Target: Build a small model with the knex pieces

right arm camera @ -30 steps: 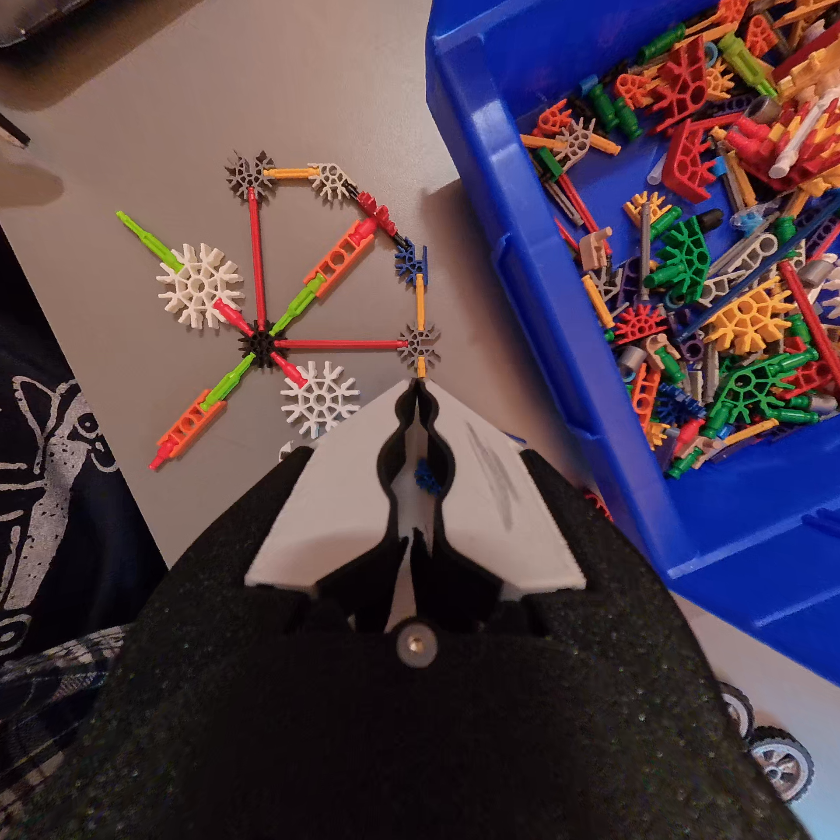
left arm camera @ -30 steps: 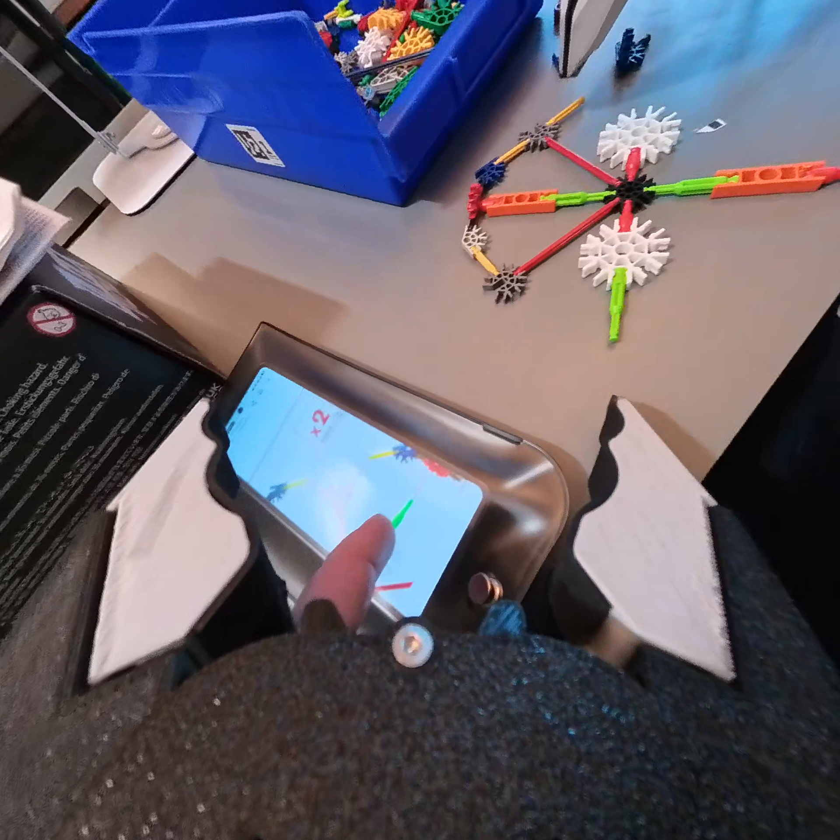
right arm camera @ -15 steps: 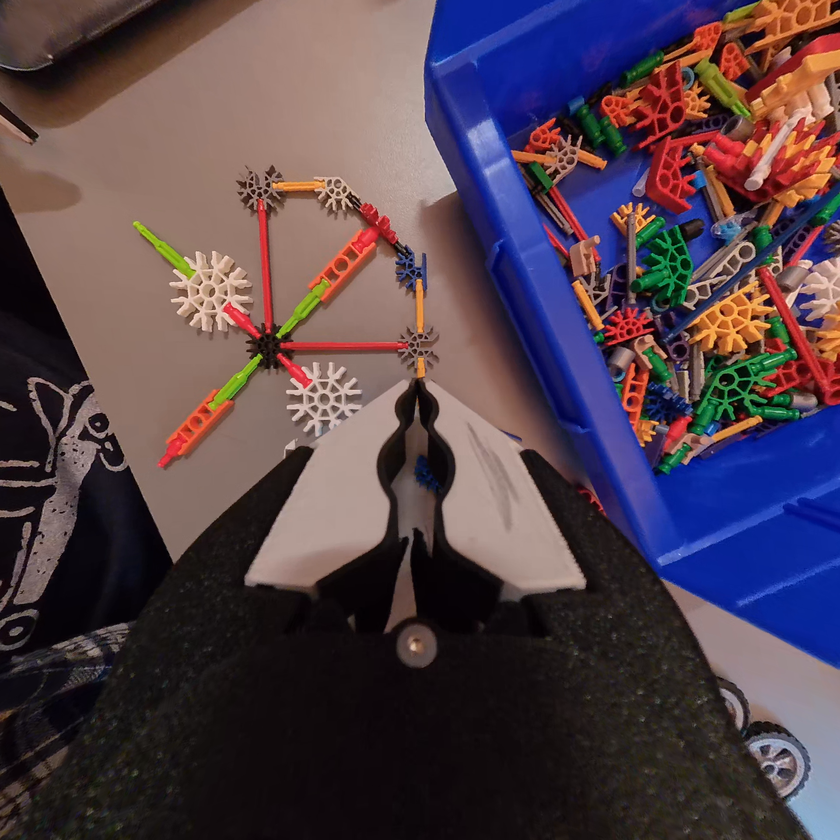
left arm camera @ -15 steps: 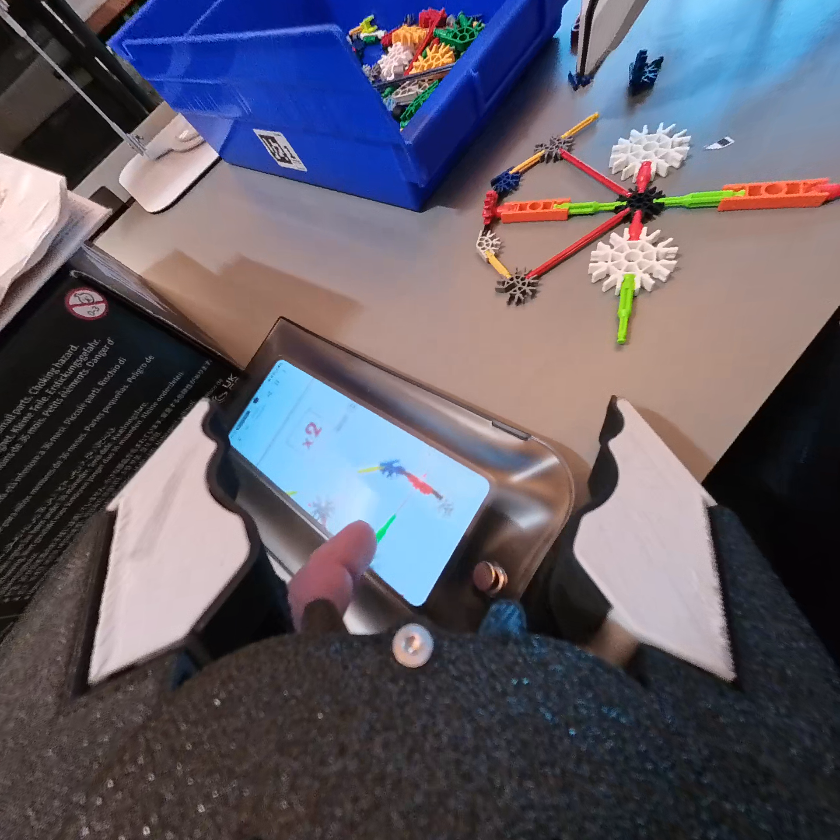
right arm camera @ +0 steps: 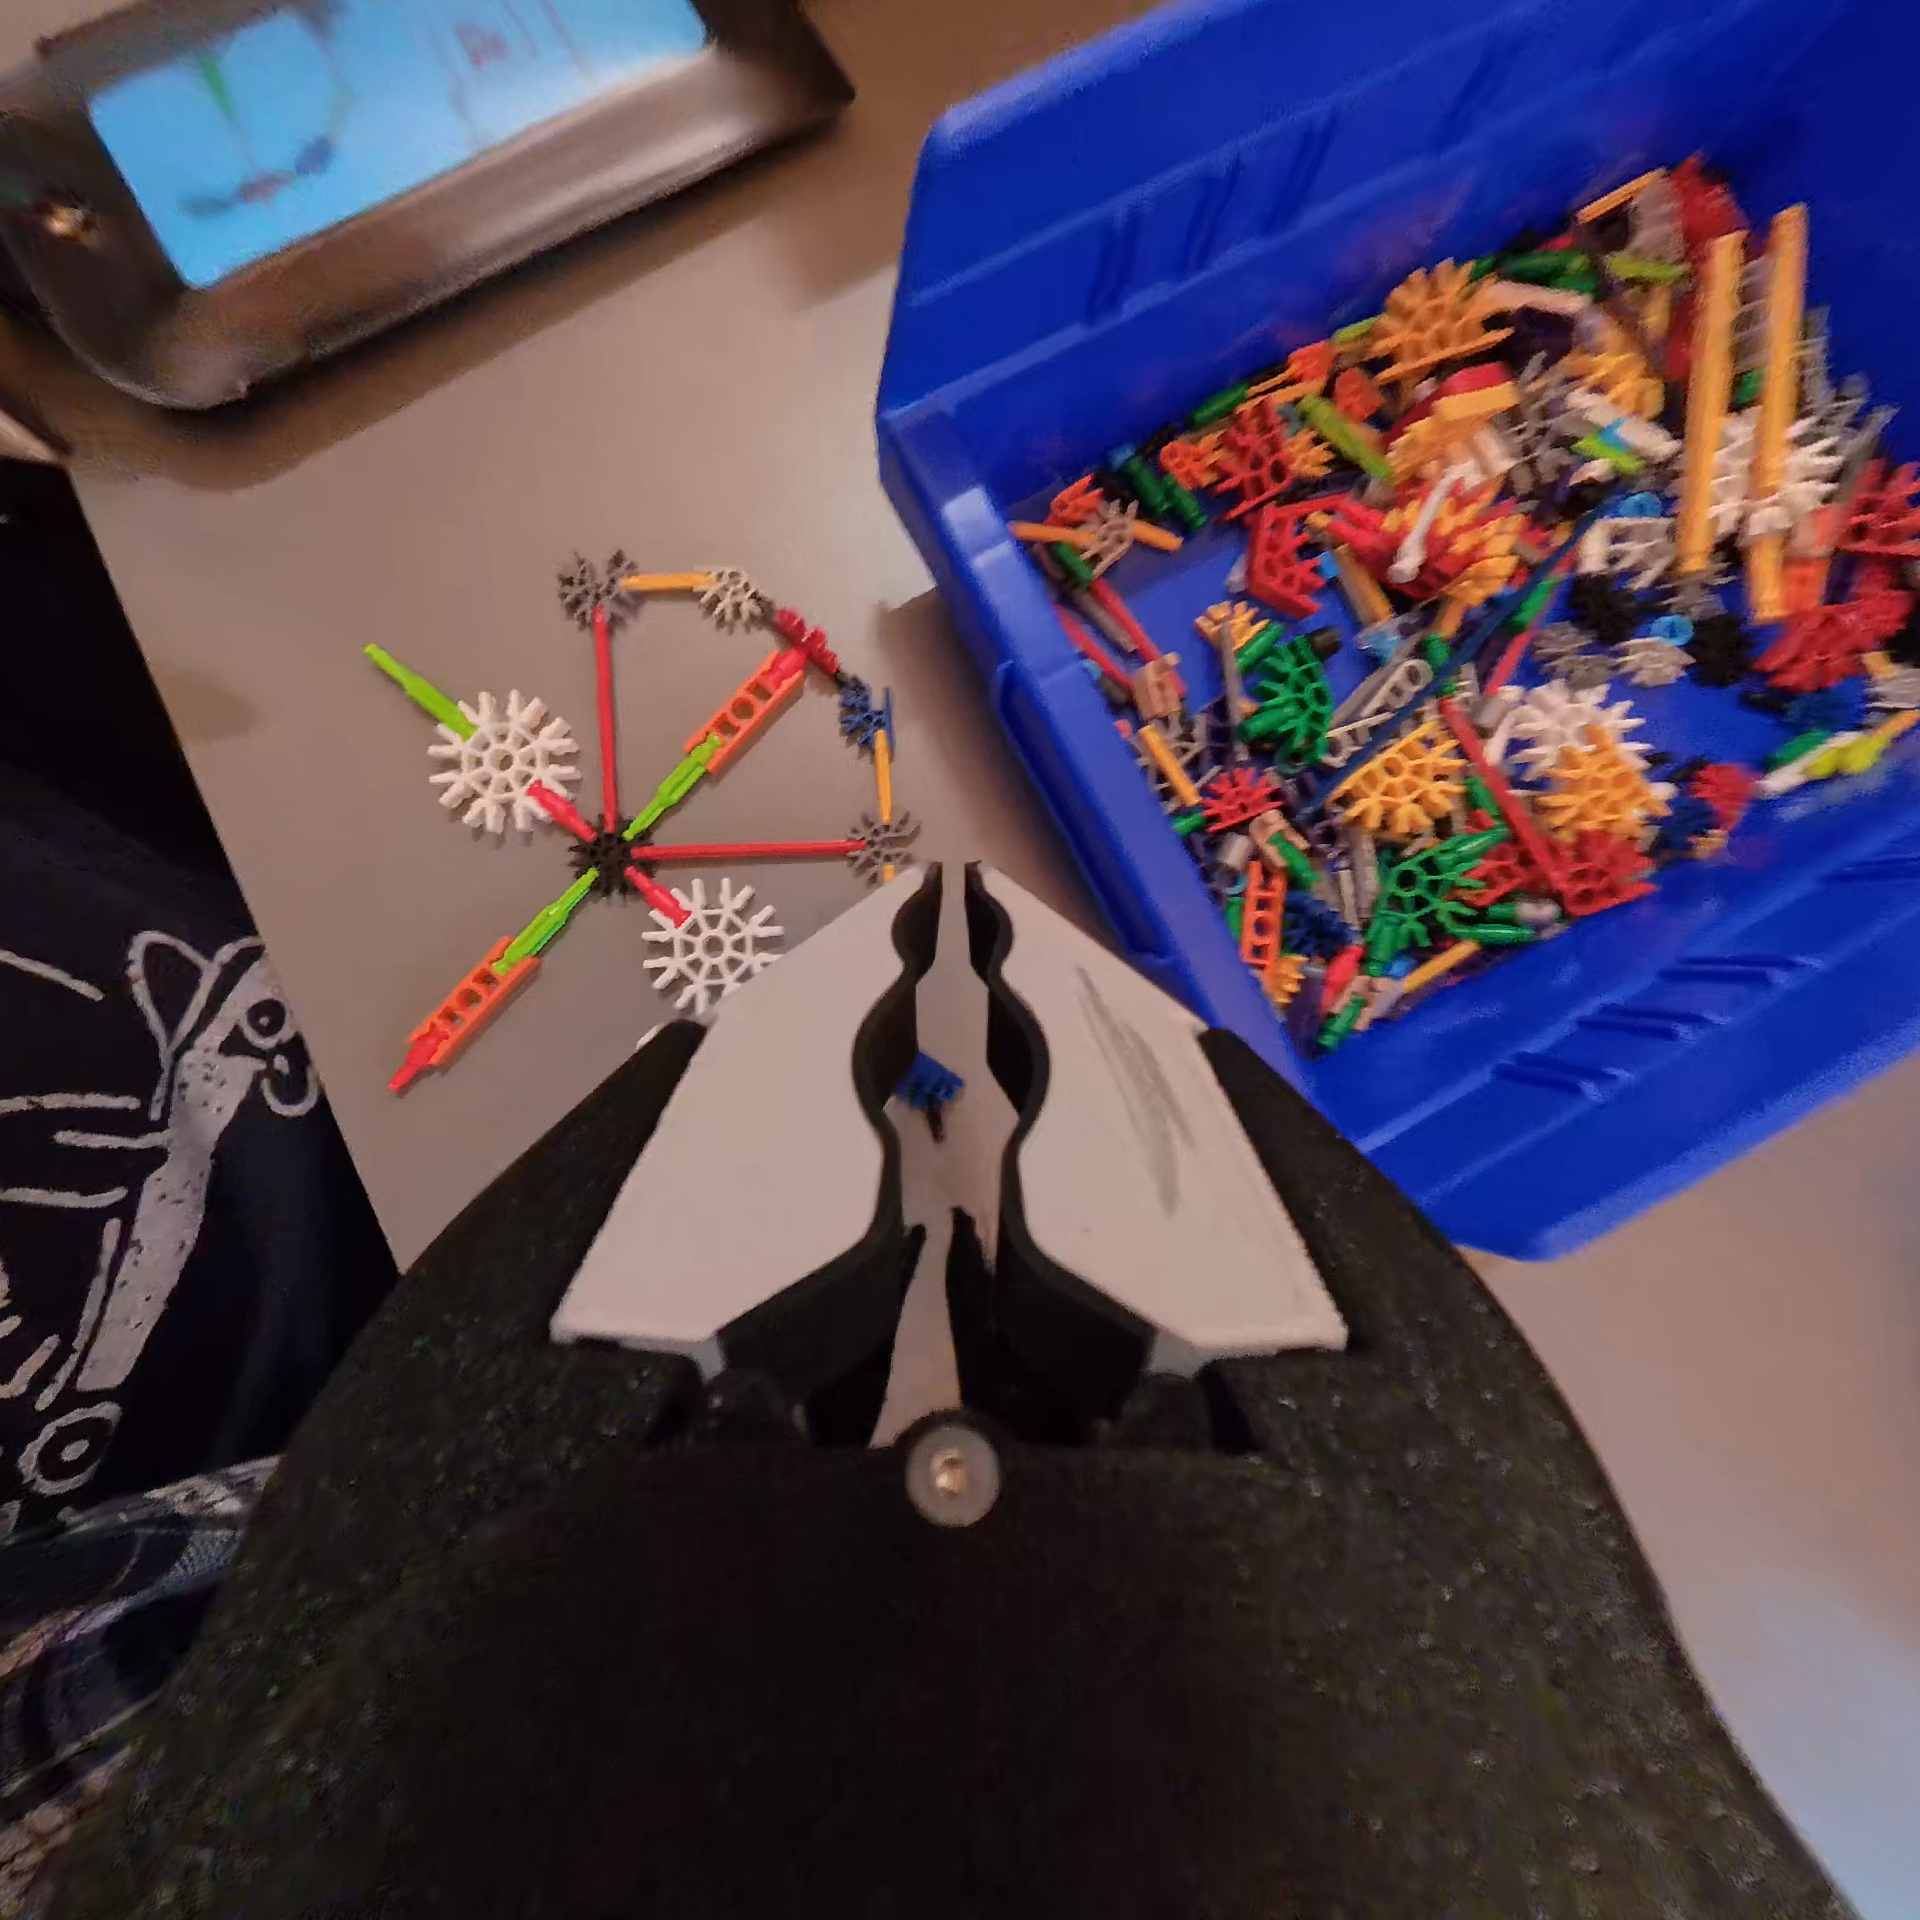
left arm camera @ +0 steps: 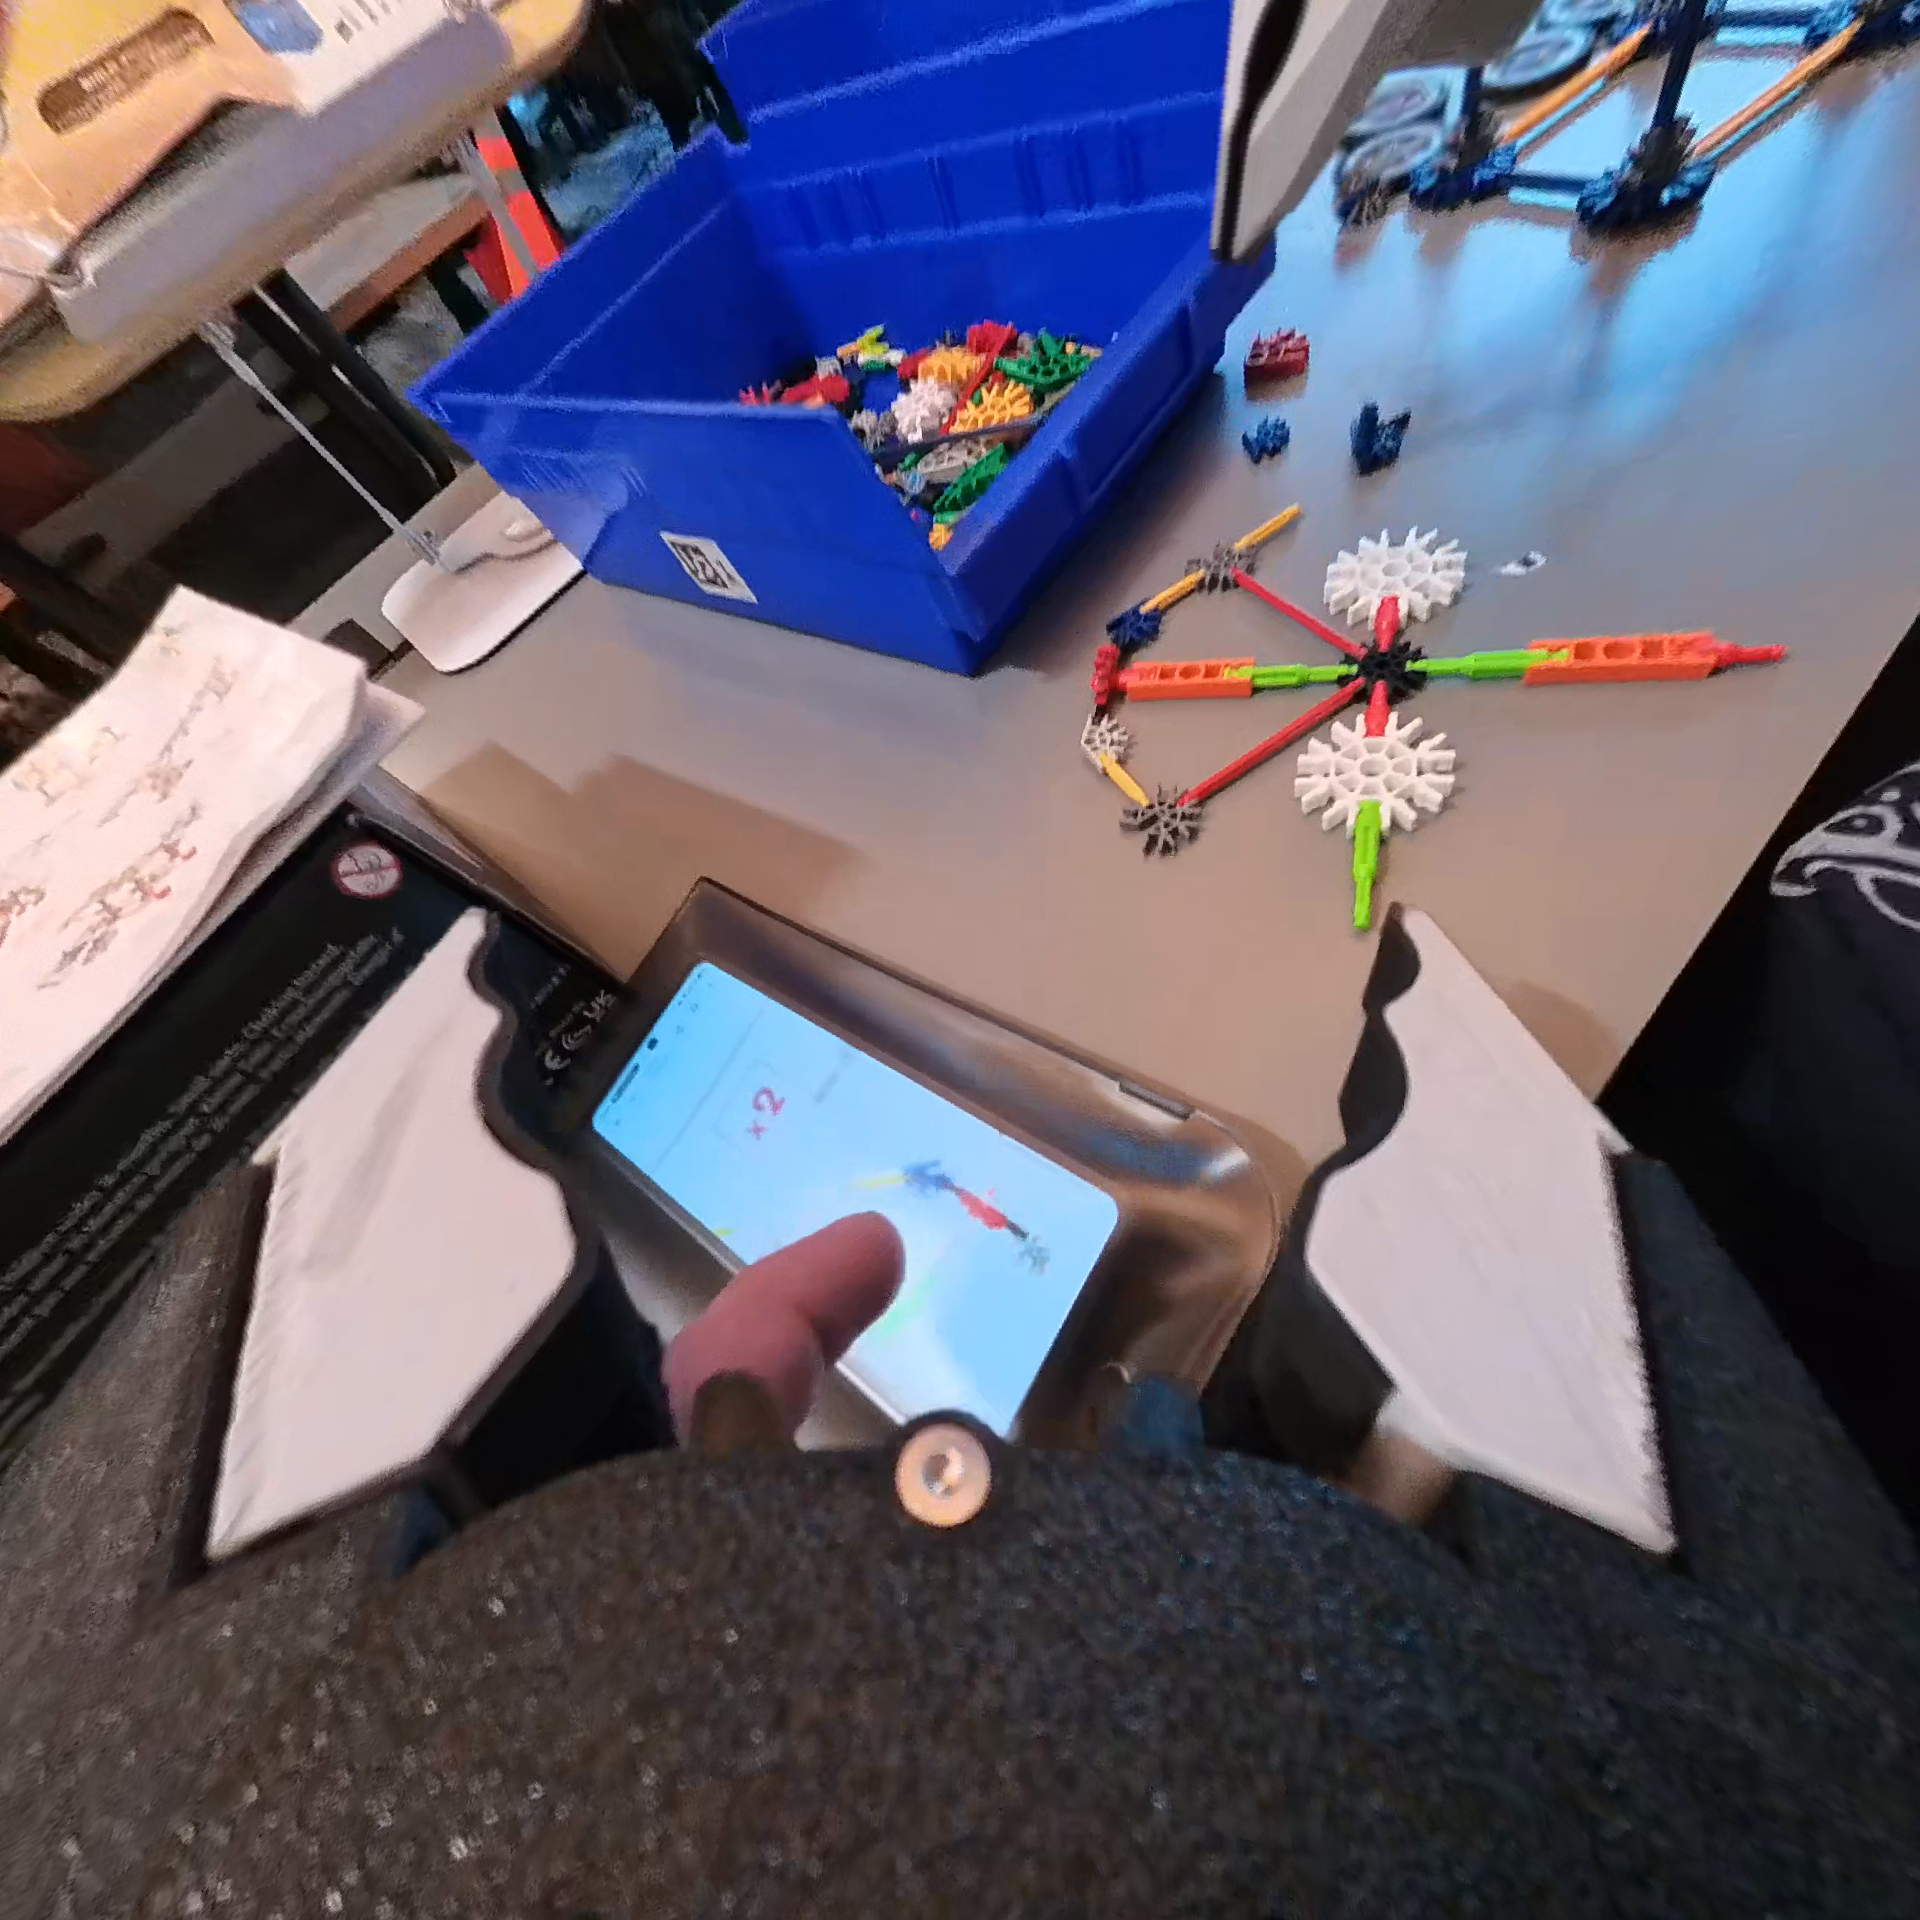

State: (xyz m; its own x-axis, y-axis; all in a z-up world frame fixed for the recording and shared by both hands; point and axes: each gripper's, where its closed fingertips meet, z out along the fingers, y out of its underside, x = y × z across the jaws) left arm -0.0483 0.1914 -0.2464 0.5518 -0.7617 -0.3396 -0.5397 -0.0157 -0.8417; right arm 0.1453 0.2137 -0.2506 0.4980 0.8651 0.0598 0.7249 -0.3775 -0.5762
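Observation:
A flat toy build of rods and connectors lies on the grey table, around a black hub with two white snowflake wheels. My left gripper is open wide and empty, over a tablet whose lit screen a person's finger touches. My right gripper is shut but for a sliver and holds nothing. It hovers just short of the build's grey connector. A small blue connector on the table shows through the hollow between its fingers. The right gripper also shows in the left wrist view.
A blue bin full of mixed pieces stands beside the build. Loose blue pieces and a red one lie near it. A blue rod structure stands far right. A black box with a booklet sits left. There is about 20 centimetres between the tips of the two grippers. The black hub is about equally far from each gripper, around 12 centimetres. Seen from the left wrist view as well.
The left view has pulled back and tilted up, and the finger has slid on the screen. The right gripper has lifted, its tips have parted a sliver, and the tablet now shows in its view.

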